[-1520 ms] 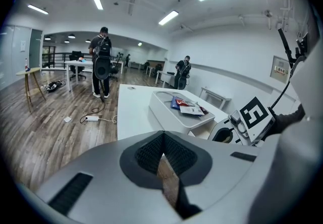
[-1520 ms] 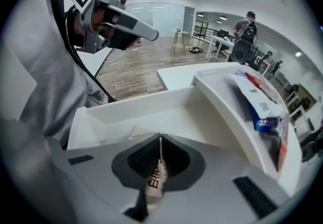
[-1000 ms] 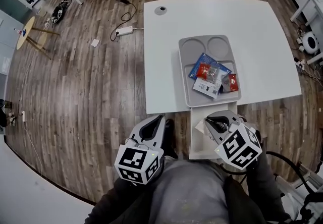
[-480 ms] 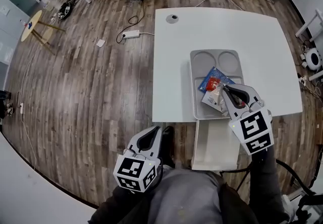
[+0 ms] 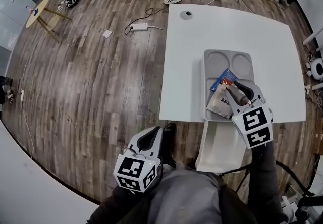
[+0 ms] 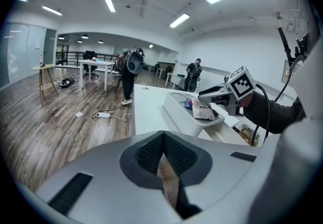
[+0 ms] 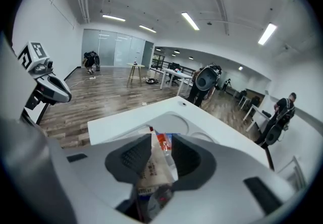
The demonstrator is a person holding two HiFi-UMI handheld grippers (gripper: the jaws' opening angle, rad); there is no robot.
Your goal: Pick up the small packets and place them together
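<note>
A grey compartment tray (image 5: pixel 209 74) on the white table (image 5: pixel 184 61) holds a small heap of packets: a blue one (image 5: pixel 225 75) and a white one (image 5: pixel 220 104) near its front end. My right gripper (image 5: pixel 236 87) hovers over that heap. Its jaws have just been opening, and in the right gripper view the white packet (image 7: pixel 151 166) stands loosely between the parted pads, with a red packet (image 7: pixel 162 142) beyond. My left gripper (image 5: pixel 151 135) hangs off the table's front left, jaws together and empty. The left gripper view shows the tray (image 6: pixel 176 105) and the right gripper (image 6: pixel 214 94) from the side.
A white open bin (image 5: pixel 218 148) juts out under the table's front edge, below the tray. A power strip (image 5: pixel 139 26) and cables lie on the wooden floor to the left. People stand at the far side of the room (image 6: pixel 129 69).
The right gripper moved from above the white bin up to the tray's front end with the white packet, and its jaws have parted. The left gripper stayed low at the front left.
</note>
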